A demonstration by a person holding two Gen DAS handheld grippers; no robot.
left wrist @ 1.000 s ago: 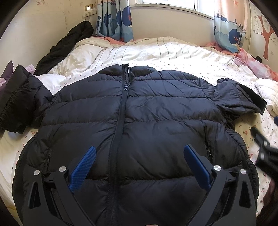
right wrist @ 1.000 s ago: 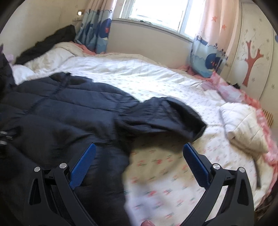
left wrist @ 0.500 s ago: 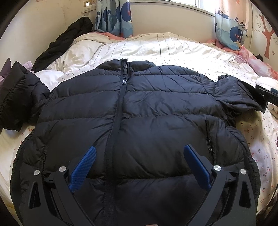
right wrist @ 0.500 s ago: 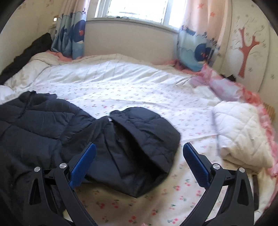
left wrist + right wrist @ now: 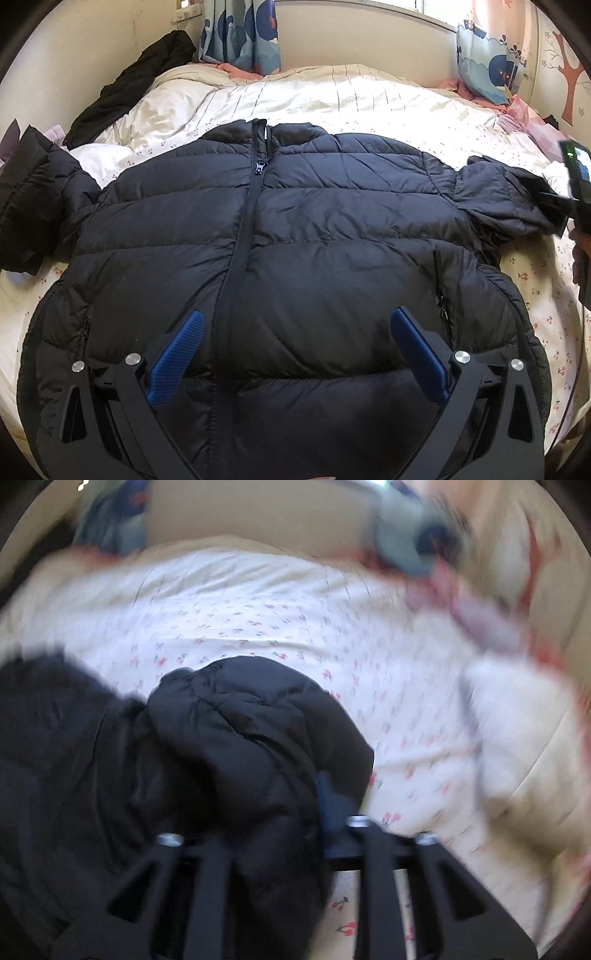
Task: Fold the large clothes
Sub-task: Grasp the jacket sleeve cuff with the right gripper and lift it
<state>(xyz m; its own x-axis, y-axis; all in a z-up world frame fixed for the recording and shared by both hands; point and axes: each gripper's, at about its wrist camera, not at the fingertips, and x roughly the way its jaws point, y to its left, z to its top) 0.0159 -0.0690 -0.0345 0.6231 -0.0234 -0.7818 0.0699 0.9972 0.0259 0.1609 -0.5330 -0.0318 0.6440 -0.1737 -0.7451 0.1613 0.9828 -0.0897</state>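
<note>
A black puffer jacket lies front up and zipped on the bed, both sleeves spread out. My left gripper is open and empty, hovering over the jacket's lower front near the zip. In the blurred right wrist view my right gripper is shut on the jacket's right sleeve, which bunches up over the fingers and hides the left one. The right gripper also shows at the right edge of the left wrist view, at the sleeve's cuff.
The bed has a white cherry-print sheet. A folded cream quilt lies right of the sleeve. Another black garment lies at the far left corner by the wall. Curtains hang behind the bed.
My right gripper moved down onto the right sleeve and closed on it. The left gripper stayed open over the jacket and barely moved.
</note>
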